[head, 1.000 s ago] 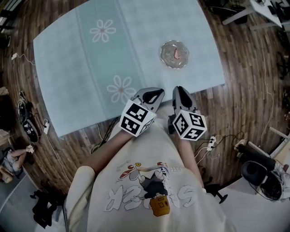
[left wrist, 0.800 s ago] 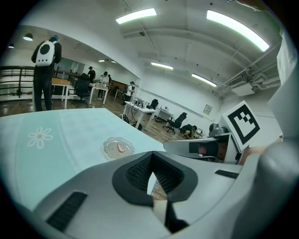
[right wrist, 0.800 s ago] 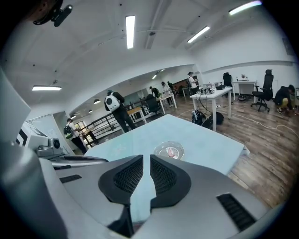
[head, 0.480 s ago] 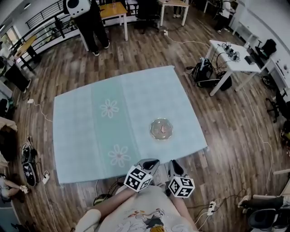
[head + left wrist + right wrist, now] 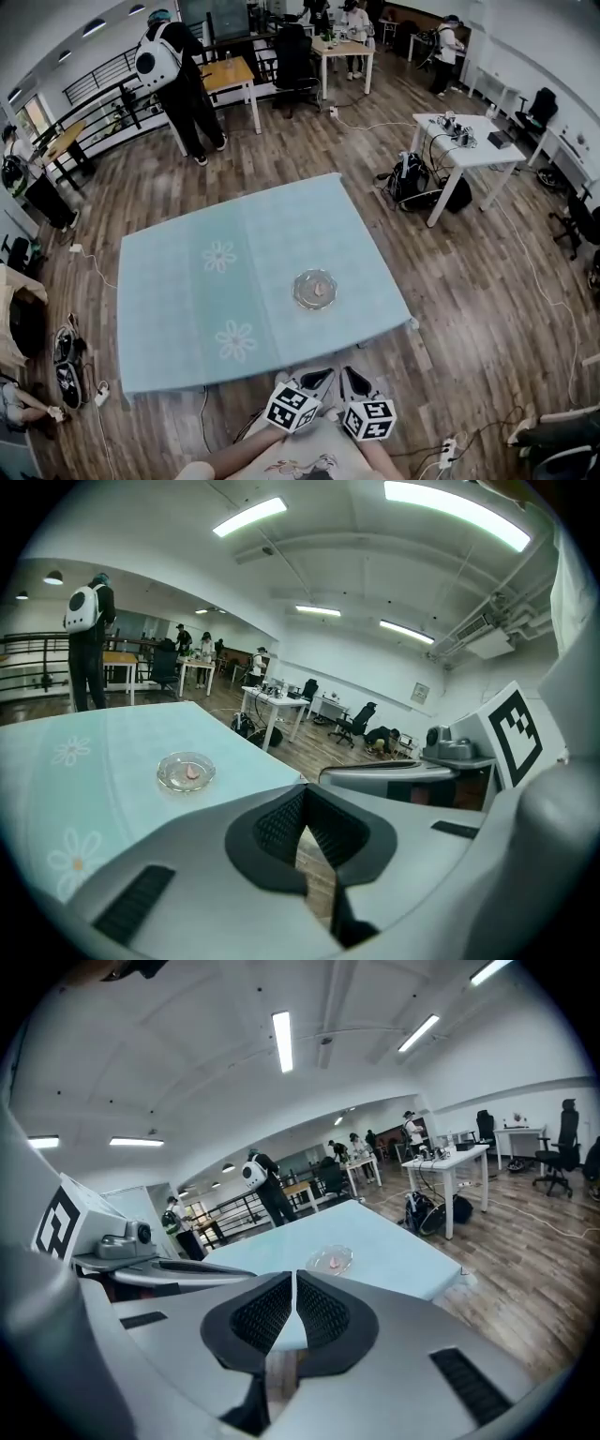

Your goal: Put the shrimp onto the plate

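We had the left hand-held gripper (image 5: 317, 377) and right hand-held gripper (image 5: 350, 374) closed and empty; the shrimp (image 5: 320, 288) lay on the plate (image 5: 300, 292), straight ahead and well apart.

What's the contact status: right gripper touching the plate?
Apart. Head view: the right gripper is held by the person's body, with bare cloth between it and the plate.

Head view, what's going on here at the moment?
A person holds the left gripper and right gripper close to their body, short of the table covered in pale teal cloth, both shut and empty. The small pink shrimp already lies in the clear glass plate on the table. Nothing is being handled right now.
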{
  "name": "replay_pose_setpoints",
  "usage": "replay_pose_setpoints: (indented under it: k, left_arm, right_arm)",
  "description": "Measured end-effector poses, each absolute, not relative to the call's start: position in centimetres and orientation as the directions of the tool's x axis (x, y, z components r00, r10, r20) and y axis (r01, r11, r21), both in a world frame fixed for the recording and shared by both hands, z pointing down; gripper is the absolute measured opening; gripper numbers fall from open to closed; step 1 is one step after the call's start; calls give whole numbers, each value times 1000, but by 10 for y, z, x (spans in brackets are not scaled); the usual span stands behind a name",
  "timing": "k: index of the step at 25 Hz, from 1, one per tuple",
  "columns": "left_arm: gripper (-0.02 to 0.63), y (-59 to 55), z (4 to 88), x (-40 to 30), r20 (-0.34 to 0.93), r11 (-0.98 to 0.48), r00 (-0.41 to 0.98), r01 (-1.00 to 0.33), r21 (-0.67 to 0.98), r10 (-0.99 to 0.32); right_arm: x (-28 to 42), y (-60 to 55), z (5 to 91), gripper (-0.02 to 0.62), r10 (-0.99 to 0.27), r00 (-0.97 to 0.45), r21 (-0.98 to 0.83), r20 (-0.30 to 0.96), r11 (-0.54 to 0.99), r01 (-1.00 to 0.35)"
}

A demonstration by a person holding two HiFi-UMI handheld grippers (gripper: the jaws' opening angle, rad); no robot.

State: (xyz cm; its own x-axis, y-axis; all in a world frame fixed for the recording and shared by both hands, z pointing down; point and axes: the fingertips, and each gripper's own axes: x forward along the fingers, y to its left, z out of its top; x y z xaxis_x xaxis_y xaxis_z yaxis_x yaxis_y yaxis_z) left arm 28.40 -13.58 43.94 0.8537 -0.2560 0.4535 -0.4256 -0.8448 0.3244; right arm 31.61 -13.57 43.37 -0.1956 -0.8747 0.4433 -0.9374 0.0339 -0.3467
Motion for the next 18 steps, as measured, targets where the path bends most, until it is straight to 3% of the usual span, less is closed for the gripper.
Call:
replay_pose_setpoints:
  k: [5,18]
  left_arm:
    - [8,-94,457,288,464,-827,845,-447,341,-265]
    - [8,-54,451,319,473,-876,858,-373,306,-201]
  right_arm:
    - [312,-104,443,35,-880,-220,-357,421,62,-932]
    - [375,-43,466,35,-875,-96,-402,474,-118,-908]
